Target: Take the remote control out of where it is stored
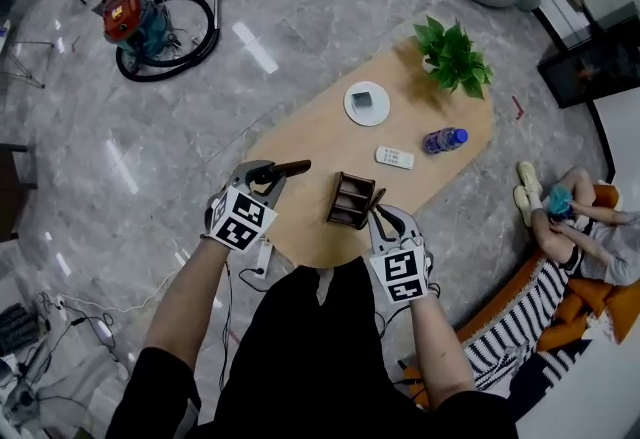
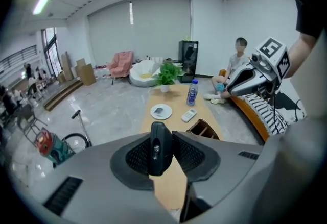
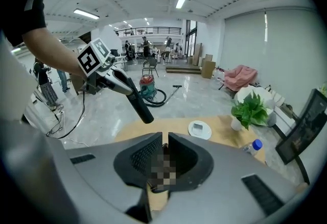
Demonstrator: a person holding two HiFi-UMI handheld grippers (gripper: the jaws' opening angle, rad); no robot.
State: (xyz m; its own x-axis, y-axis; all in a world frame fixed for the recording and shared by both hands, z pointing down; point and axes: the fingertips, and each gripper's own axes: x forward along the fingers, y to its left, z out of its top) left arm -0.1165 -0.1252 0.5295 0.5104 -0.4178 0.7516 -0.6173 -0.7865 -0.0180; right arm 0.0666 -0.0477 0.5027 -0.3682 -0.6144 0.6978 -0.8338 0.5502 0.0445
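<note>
Now left fingers (image 2: 189,154) grasp the black remote (image 2: 159,149), outside the wooden box (image 1: 350,199); right fingers (image 3: 143,155) clench its wall.

The oval wooden table (image 1: 300,142) before me, standing on a grey marble floor (image 1: 150,147) — at its far end a potted plant (image 1: 453,55), then a white plate (image 1: 351,110) bearing a small object, an upright blue-capped bottle (image 1: 443,139) just beside a white remote (image 1: 394,158), and nearest me a dark wooden holder (image 1: 352,200).
</note>
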